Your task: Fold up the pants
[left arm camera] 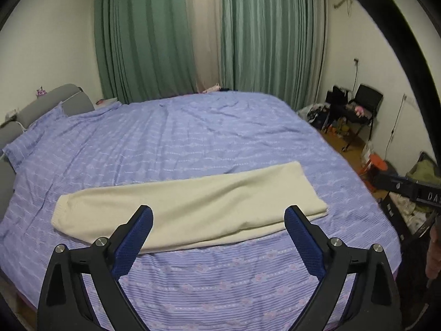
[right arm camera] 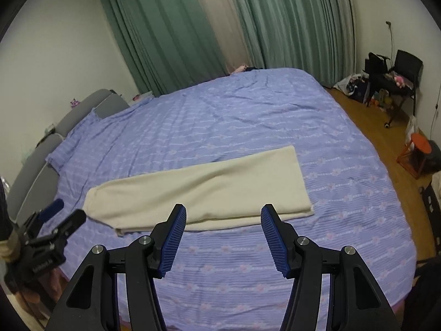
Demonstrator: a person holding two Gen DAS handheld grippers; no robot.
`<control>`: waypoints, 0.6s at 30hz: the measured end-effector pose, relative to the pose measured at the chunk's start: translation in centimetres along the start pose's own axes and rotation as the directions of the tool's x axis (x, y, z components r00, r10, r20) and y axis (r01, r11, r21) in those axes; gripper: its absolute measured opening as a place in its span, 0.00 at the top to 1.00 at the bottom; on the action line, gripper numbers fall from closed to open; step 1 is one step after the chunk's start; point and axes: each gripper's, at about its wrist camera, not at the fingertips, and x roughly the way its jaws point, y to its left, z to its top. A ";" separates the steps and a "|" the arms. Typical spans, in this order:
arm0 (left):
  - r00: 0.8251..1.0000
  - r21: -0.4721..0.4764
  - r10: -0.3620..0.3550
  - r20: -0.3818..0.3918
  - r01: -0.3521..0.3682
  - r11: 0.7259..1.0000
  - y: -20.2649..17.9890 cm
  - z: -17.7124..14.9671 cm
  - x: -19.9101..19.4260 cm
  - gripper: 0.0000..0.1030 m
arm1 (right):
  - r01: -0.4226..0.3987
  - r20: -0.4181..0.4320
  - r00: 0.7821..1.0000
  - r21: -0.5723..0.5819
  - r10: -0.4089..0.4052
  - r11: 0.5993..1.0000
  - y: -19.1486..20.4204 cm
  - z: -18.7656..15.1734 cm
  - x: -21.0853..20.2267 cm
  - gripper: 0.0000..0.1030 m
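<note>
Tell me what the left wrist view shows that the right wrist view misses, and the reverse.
Left wrist only: the open left gripper from behind, and part of the other tool at the right edge.

Right wrist only: the open right gripper from behind, the left gripper seen from the side at the lower left, and the whole orange stool.

Both: the cream pants lying as one long strip on the purple bedspread, held by neither gripper, plus green curtains and a black chair.

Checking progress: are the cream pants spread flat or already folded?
Folded once lengthwise: the pants lie as one long strip on the bed, a lower layer edge showing along the near side.
</note>
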 end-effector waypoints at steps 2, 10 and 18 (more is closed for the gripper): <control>1.000 0.015 0.012 -0.028 -0.012 1.000 -1.4 0.2 2.0 0.05 | -0.006 -0.005 1.000 0.022 0.006 1.000 -1.9 0.1 1.2 0.44; 0.997 0.028 0.036 -0.066 -0.034 0.999 -5.3 -0.5 9.0 0.05 | 0.022 -0.065 0.998 0.123 -0.014 0.992 -7.9 -0.9 8.4 0.45; 0.988 0.076 0.072 -0.139 -0.062 0.995 -8.9 -3.2 17.6 0.05 | 0.080 -0.138 0.989 0.201 -0.053 0.976 -13.2 -3.3 17.1 0.51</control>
